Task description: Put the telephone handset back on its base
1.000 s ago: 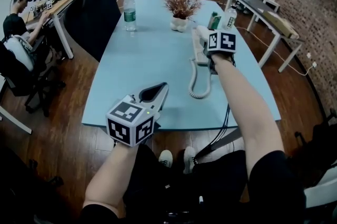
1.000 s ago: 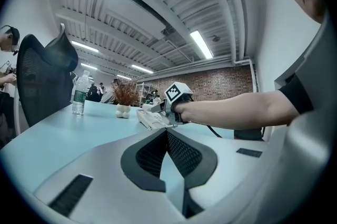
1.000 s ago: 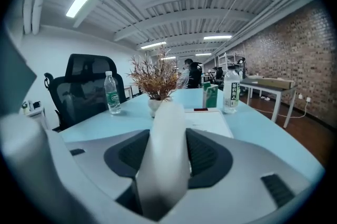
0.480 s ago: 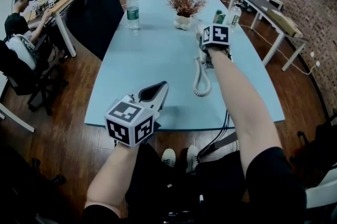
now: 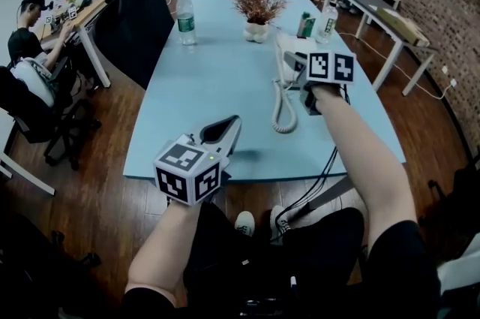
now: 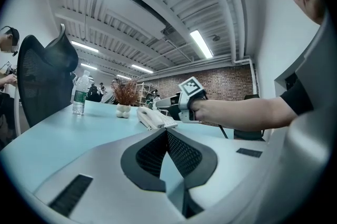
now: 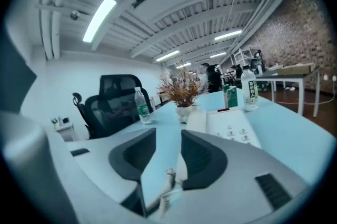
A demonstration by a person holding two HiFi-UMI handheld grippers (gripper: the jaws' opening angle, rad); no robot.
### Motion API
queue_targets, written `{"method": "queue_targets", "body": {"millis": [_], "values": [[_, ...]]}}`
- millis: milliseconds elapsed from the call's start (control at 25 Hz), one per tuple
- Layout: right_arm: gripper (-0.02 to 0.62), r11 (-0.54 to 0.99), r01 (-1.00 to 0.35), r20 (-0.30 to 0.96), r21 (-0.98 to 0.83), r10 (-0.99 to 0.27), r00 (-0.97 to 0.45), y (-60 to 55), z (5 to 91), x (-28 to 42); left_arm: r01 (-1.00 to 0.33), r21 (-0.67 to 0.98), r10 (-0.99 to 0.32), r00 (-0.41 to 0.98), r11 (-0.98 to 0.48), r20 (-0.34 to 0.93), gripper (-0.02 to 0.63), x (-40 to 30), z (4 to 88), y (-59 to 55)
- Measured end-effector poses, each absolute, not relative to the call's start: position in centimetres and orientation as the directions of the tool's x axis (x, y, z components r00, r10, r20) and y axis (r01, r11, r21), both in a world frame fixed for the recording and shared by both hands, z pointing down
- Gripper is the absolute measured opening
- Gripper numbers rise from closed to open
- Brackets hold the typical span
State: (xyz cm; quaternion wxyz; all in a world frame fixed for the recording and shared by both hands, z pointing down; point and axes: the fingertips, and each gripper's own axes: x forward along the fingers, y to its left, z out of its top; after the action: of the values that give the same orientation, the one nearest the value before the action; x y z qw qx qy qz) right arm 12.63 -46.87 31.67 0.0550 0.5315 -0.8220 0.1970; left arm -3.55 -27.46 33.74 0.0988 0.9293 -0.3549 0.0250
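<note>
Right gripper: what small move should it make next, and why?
Probably lift the right gripper back and up. The handset already appears to lie on its base. The jaws are closing with only the coiled cord showing in their gap, unpinched, so backing off avoids snagging it.

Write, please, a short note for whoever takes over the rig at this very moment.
Left hand-held gripper: shut, empty, at the near edge of the table.
Right hand-held gripper: jaws closing, pads pressing on nothing; the coiled cord shows low through the gap.
Handset: lying on its base.
Done: handset looks replaced.
Left: confirm that it sits properly in the cradle.
</note>
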Motion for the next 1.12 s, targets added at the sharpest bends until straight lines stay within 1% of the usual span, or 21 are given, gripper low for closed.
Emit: {"method": "queue_targets", "body": {"millis": [80, 160, 240, 400, 480, 680, 840, 1000, 1120], "values": [[0.060, 0.447, -0.830, 0.219, -0.333, -0.820, -0.529, -42.8, 30.6, 11.9, -0.661, 0.161, -0.651, 0.750, -0.733, 0.119, -0.006, -3.3, 33.7, -27.3], [0.005, 0.539, -0.756, 0.139, -0.371, -0.773, -0.620, -38.0, 29.7, 11.1, -0.660, 0.158, -0.649, 0.751, -0.734, 0.122, -0.006, -3.2, 33.8, -27.1], [0.005, 0.592, -0.703, 0.082, -0.394, -0.739, -0.669, -33.2, 29.1, 11.2, -0.663, 0.155, -0.651, 0.748, -0.732, 0.127, -0.006, -3.3, 33.9, -27.0], [0.005, 0.606, -0.636, -0.015, -0.477, -0.729, -0.684, -24.8, 28.8, 13.2, -0.661, 0.148, -0.649, 0.750, -0.735, 0.126, -0.005, -3.0, 33.6, -26.5], [0.006, 0.620, -0.611, -0.044, -0.492, -0.719, -0.693, -22.0, 29.6, 13.9, -0.656, 0.141, -0.644, 0.755, -0.741, 0.127, -0.005, -2.5, 33.6, -26.2], [0.008, 0.610, -0.628, 0.006, -0.482, -0.715, -0.699, -20.6, 32.0, 14.8, -0.639, 0.117, -0.626, 0.768, -0.760, 0.133, -0.006, -1.2, 33.7, -26.0], [0.009, 0.599, -0.580, -0.014, -0.551, -0.702, -0.712, -20.2, 32.2, 14.9, -0.613, 0.142, -0.598, 0.790, -0.777, 0.138, -0.005, -0.2, 34.1, -25.7], [0.009, 0.603, -0.663, 0.045, -0.444, -0.724, -0.688, -20.5, 33.1, 14.8, -0.618, 0.137, -0.603, 0.786, -0.774, 0.134, -0.005, -0.1, 34.1, -25.5], [0.009, 0.611, -0.650, 0.053, -0.451, -0.709, -0.703, -20.3, 33.6, 14.2, -0.612, 0.140, -0.597, 0.791, -0.778, 0.139, -0.006, 0.0, 34.3, -25.3]]}}
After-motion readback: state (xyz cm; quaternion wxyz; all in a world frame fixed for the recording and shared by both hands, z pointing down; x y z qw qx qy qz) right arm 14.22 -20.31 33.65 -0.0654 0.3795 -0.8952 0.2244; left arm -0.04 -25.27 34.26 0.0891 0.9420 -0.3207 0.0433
